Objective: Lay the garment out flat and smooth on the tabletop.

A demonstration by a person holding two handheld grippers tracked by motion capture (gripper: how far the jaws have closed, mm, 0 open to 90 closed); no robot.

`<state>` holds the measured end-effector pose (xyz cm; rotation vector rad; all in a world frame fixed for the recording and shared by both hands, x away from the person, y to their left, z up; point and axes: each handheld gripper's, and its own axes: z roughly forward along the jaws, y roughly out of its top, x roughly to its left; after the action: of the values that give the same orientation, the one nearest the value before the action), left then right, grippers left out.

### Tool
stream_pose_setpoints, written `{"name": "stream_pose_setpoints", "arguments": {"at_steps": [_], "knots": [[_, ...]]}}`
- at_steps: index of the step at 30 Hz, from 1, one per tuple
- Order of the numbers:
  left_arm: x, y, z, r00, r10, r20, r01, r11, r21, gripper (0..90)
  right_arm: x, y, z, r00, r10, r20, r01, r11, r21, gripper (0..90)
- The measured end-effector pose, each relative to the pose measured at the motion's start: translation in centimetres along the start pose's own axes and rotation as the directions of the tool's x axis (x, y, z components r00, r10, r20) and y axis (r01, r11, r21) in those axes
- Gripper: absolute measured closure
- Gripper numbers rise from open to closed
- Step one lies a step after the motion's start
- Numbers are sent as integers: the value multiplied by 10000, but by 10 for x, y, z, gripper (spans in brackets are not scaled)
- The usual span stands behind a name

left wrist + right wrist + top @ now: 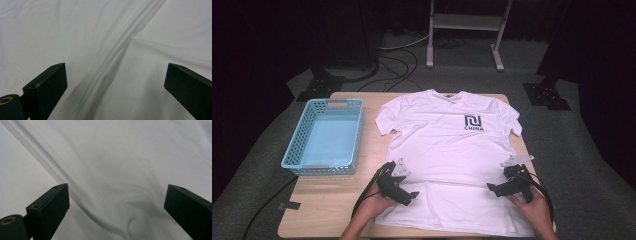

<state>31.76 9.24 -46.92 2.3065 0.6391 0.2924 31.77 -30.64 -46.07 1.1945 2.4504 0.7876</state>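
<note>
A white T-shirt [452,150] lies spread flat, front up, on a light wooden desk [324,200], its collar toward the far edge and its hem toward the near edge. It covers the middle and right part of the desk top, and a dark printed logo [473,123] sits on the chest, right of the shirt's centre line. A light blue plastic basket [326,136] stands at the left side of the desk, near the far left corner, apart from the shirt's sleeve.

The left gripper [404,192], held in the person's left hand [371,206], is over the lower left part of the shirt, near the near edge; its jaws stand wide apart with only cloth between them, and a long fold runs across the fabric there. The right gripper [497,189], held in the right hand [532,207], is over the lower right part of the shirt, its jaws likewise spread wide above creased fabric. The two grippers point toward each other across the hem area.
</note>
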Motion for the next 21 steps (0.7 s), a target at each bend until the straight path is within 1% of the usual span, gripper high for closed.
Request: {"name": "stream_pose_setpoints", "arguments": {"at_steps": [2, 4, 6, 7, 8, 9, 10, 12, 15, 19, 21], "knots": [[3, 4, 3, 9999, 84, -54, -83, 9998, 158, 37, 2, 5, 3, 9998, -88, -171, 89, 9999, 61, 57], [2, 5, 3, 9999, 132, 0, -132, 9998, 157, 37, 6, 7, 5, 9992, -268, -284, 272, 9996, 119, 57], [0, 1, 4, 9997, 229, 51, -230, 9994, 257, 39, 8, 7, 6, 9985, -397, -378, 404, 9990, 203, 57], [-2, -1, 5, 9995, 320, 24, -320, 9986, 424, 40, 9, 5, 7, 9983, -484, -312, 492, 9984, 272, 57], [-3, -5, 5, 9995, 316, 18, -316, 9986, 435, 40, 8, 4, 8, 9981, -561, -249, 568, 9979, 300, 57], [-4, -7, 4, 9998, 167, 53, -169, 9993, 343, 42, 8, 3, 9, 9983, -527, -267, 536, 9981, 320, 57], [-6, -9, 3, 10000, 81, -10, -81, 9996, 278, 43, 8, 1, 9, 9983, -539, -243, 546, 9980, 304, 57], [-11, -13, 0, 10000, 79, -50, -78, 9997, 214, 43, 9, -1, 10, 9981, -580, -215, 587, 9977, 338, 54], [-18, -17, -4, 9999, -33, -122, 35, 9998, 175, 43, 10, -5, 8, 9981, -576, -208, 581, 9981, 219, 53], [-30, -23, -10, 9998, -174, -77, 175, 9996, 231, 43, 13, -10, 6, 9981, -473, -404, 480, 9987, 188, 52], [-36, -25, -13, 9999, -119, -10, 119, 9993, 353, 43, 15, -13, 4, 9969, -459, -644, 478, 9984, 287, 51]]}}
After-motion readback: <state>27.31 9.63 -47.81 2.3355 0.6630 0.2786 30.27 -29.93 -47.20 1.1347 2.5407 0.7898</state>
